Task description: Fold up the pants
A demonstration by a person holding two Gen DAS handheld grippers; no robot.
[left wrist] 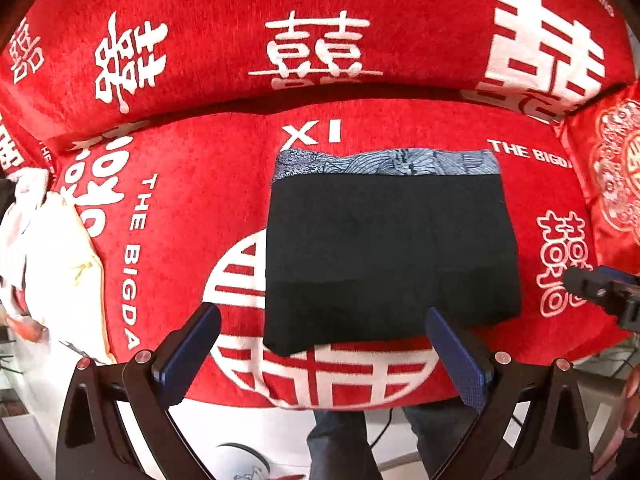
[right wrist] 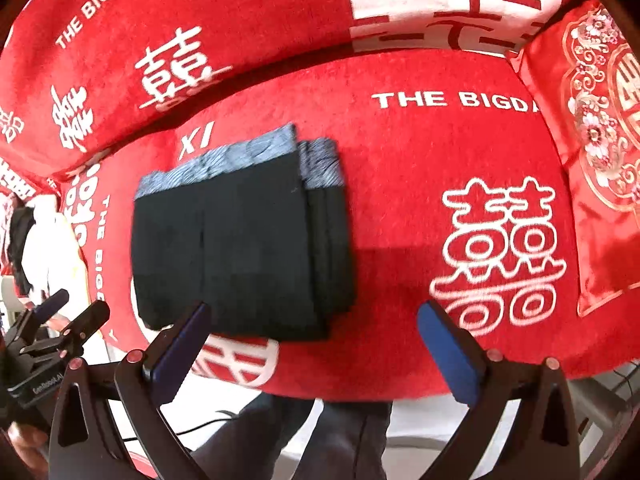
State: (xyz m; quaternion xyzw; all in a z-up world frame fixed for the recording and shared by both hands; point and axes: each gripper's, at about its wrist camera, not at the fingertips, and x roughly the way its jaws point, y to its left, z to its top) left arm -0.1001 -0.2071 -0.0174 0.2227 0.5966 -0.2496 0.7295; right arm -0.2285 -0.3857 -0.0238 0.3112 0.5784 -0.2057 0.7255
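A red sofa with white characters and lettering fills both views, its seat carrying everything and its backrest rising behind. The folded pants lie on the seat about midway between its sides, a dark rectangular stack with a grey-blue patterned waistband along the edge nearest the backrest; in the right wrist view the pants show several stacked layers along their right side, and their near edge stops short of the seat's front edge. A red embroidered cushion sits at the seat's right end, against the backrest. A pale cushion lies at the seat's left end. Below the front edge, dark trouser legs of the person stand on a light floor. The left gripper hangs above the pants' near edge with its jaws spread wide and nothing between the blue pads. The right gripper hangs over the pants' near right corner, jaws likewise wide and empty.
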